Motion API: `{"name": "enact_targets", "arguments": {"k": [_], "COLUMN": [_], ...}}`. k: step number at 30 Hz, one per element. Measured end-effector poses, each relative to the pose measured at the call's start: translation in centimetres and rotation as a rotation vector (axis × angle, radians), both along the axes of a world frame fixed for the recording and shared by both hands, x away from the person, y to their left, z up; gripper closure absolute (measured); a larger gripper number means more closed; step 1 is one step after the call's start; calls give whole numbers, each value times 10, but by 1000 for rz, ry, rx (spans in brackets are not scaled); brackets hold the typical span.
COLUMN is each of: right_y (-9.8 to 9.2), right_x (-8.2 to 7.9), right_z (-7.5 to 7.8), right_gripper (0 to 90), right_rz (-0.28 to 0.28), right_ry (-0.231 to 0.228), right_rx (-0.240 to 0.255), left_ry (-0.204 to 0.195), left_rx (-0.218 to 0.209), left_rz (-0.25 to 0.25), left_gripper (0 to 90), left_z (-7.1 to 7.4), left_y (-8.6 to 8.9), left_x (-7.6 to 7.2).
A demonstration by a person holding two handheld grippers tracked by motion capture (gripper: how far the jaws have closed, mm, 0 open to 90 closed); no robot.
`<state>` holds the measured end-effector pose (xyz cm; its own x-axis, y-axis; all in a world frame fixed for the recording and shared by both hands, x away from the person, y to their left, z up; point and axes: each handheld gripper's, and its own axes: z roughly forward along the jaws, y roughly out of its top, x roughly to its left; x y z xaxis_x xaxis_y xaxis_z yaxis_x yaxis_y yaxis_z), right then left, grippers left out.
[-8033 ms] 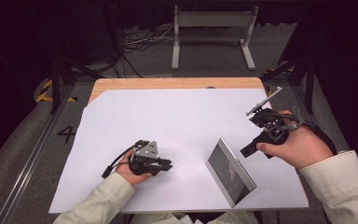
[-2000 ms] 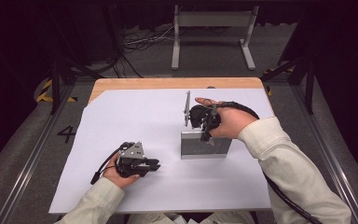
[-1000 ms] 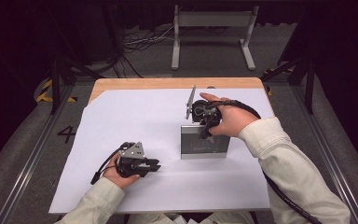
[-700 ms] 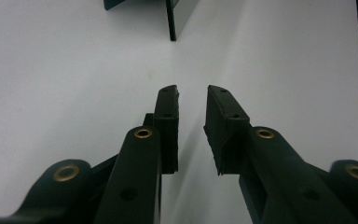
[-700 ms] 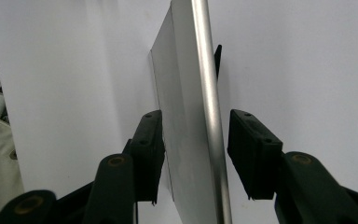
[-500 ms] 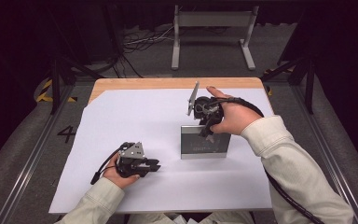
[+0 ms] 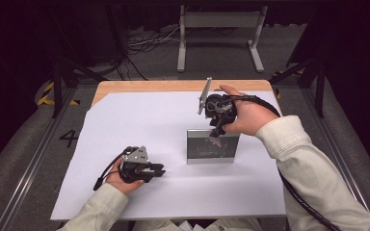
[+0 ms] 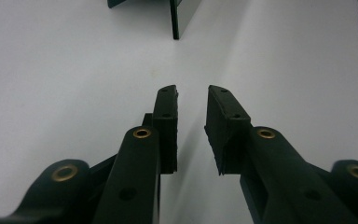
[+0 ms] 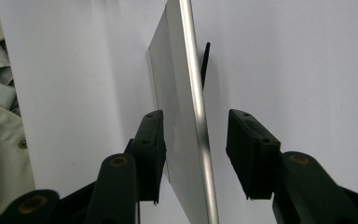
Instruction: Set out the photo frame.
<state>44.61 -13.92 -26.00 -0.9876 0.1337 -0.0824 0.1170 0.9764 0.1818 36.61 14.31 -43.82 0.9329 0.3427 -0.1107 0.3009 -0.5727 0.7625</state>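
A silver picture frame [image 7: 211,147] stands upright on the white table top [image 7: 139,120], right of centre. My right gripper [image 7: 217,132] hangs over its top edge and points down. In the right gripper view the frame's thin edge [image 9: 186,70] runs between the jaws of my right gripper [image 9: 193,116]. These jaws have just been closing, but the pads stand off the frame, so the gripper is open. My left gripper [image 7: 161,171] rests on the table at the front left, open, with nothing between its fingertips [image 8: 168,100].
A wooden strip [image 7: 149,86] borders the table's far edge. Beyond it a grey metal stand [image 7: 219,29] and cables sit on the dark floor. The frame's dark foot [image 8: 177,18] lies ahead of the left gripper.
The right hand has lifted a little above the frame's top edge. The frame stands where it did. The left hand has not moved.
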Motion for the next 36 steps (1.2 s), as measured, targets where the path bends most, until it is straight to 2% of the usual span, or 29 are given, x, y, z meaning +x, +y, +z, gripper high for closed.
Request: {"name": "enact_targets", "arguments": {"k": [13, 27, 36], "right_y": [-30, -58, -77], "right_x": [-4, -9, -10], "right_z": [16, 20, 21], "right_gripper": [584, 565, 544], "right_rz": [-47, -99, -139], "right_ry": [-26, -48, -61], "right_rx": [20, 34, 62], "left_ry": [0, -1, 3], "left_rx": [0, 1, -2], "left_rz": [8, 10, 11], "left_gripper": [737, 732, 730], "left_z": [0, 0, 0], "left_y": [0, 0, 0], "left_x": [0, 2, 3]}}
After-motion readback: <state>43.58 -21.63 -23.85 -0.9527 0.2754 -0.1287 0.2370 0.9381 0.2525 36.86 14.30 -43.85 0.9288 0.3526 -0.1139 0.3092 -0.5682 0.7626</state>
